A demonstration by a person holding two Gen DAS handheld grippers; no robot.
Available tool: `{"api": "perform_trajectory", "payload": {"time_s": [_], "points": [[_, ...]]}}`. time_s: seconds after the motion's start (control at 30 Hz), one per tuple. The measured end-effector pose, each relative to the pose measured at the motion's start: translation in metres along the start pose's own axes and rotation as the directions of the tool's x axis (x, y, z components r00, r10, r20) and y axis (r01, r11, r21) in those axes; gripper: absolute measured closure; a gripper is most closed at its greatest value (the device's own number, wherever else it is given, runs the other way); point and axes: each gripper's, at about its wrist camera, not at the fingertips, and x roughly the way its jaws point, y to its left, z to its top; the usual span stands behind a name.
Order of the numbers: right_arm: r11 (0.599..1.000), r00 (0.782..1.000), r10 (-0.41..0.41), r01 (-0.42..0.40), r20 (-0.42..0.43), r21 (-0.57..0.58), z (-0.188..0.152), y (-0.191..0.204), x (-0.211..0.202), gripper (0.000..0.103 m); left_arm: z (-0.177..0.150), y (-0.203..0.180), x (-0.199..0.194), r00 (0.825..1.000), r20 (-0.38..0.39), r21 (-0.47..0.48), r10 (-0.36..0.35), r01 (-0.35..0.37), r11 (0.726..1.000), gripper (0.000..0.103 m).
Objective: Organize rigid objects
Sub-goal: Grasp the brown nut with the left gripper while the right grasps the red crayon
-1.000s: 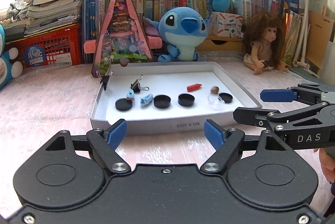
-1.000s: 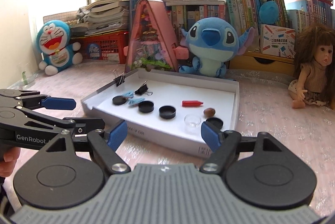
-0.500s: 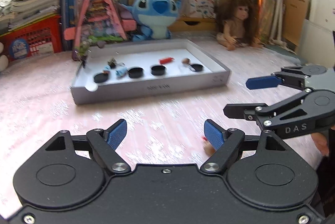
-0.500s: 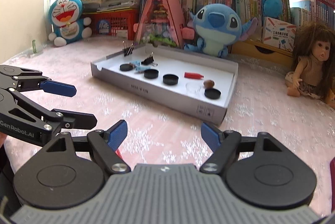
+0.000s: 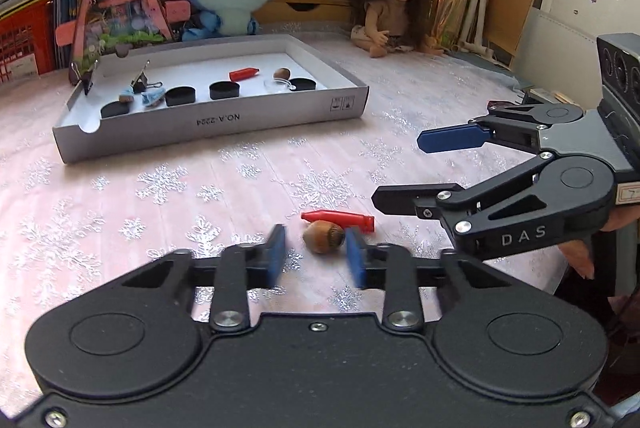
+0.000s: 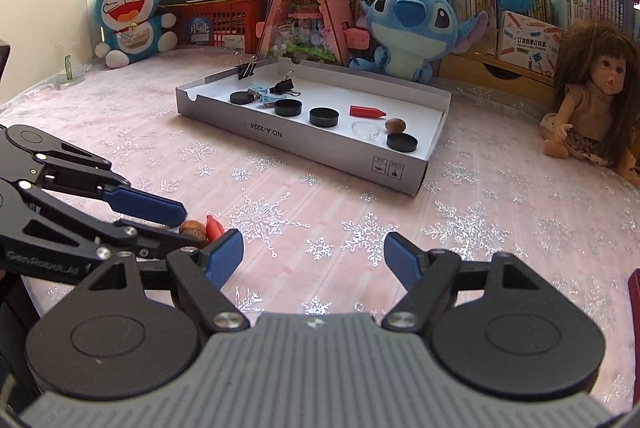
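Left gripper, lower centre: we see its jaws closing around a nut, pads not yet touching; right gripper gapes, empty.

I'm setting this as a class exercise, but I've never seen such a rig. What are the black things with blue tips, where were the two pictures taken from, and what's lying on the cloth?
There is no robot. A person holds a two-fingered clamp in each hand, and a camera on each looks along its fingers. One picture comes from the left hand-held gripper, the other from the right hand-held gripper.

On the pink snowflake-patterned cloth stands a shallow grey cardboard tray holding black round caps. Nearer lie a brown acorn-like nut and a red crayon-shaped piece.

The left jaws are closing with the nut between them, not yet gripping. The right one is open and empty.
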Motion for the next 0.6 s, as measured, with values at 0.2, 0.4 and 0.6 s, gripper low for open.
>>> {"api": "perform_trajectory", "payload": {"time_s": [0.2,0.4,0.6], "points": [[1.0,1.0,0.02,-0.02,-0.015,0.004,-0.002,0.001,0.001,0.017,0.001,0.006,0.001,0.998,0.018,-0.008,0.067,-0.067,0.998,0.083],[0.999,0.999,0.028,-0.03,-0.038,-0.039,-0.003,0.011,0.007,0.017,0.004,0.016,0.001,0.992,0.022,-0.038,0.126,-0.125,0.991,0.083],[0.999,0.999,-0.011,0.009,-0.048,-0.033,-0.003,0.008,0.01,0.016,0.004,0.022,0.001,0.989,0.022,-0.052,0.145,-0.143,0.988,0.083]]}}
